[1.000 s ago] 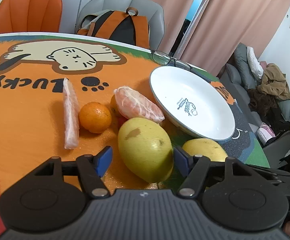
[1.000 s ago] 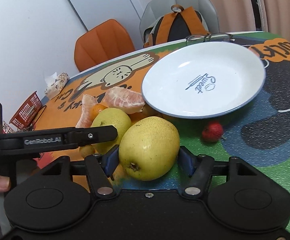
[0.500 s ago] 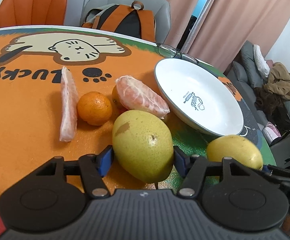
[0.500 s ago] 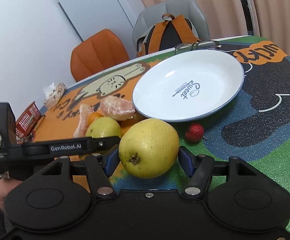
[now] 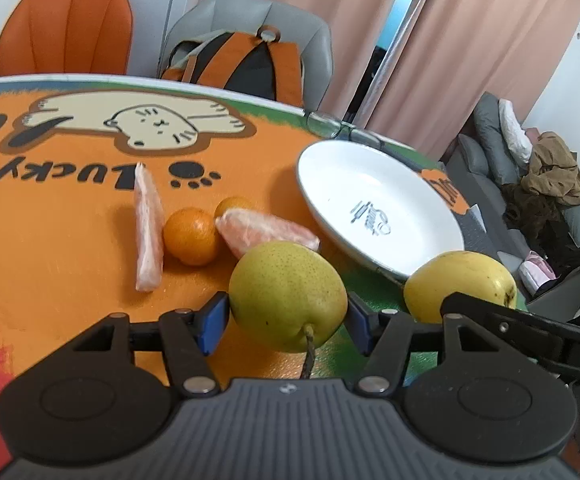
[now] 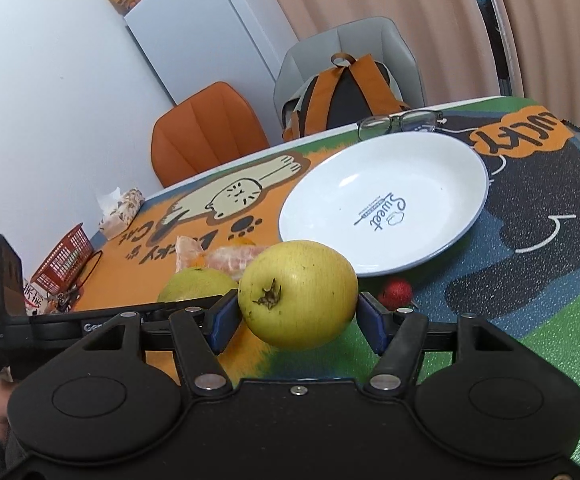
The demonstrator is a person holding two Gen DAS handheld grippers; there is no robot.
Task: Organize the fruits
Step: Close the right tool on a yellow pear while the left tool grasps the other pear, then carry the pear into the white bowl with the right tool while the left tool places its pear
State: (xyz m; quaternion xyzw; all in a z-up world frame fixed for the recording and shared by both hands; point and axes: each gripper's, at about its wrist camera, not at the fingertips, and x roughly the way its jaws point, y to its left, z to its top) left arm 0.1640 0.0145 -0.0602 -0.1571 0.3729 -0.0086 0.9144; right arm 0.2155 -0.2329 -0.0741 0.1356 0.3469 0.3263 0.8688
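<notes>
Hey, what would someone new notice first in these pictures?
Two yellow-green pears, one clamped in the left tongs and one in the right tongs, both at the front. Behind them an empty white plate sits on a bright orange cat-print mat.

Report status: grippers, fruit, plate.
Left gripper shut on greenish pear. Right gripper shut on yellow pear. White plate holds no fruit, approach unobstructed.
</notes>
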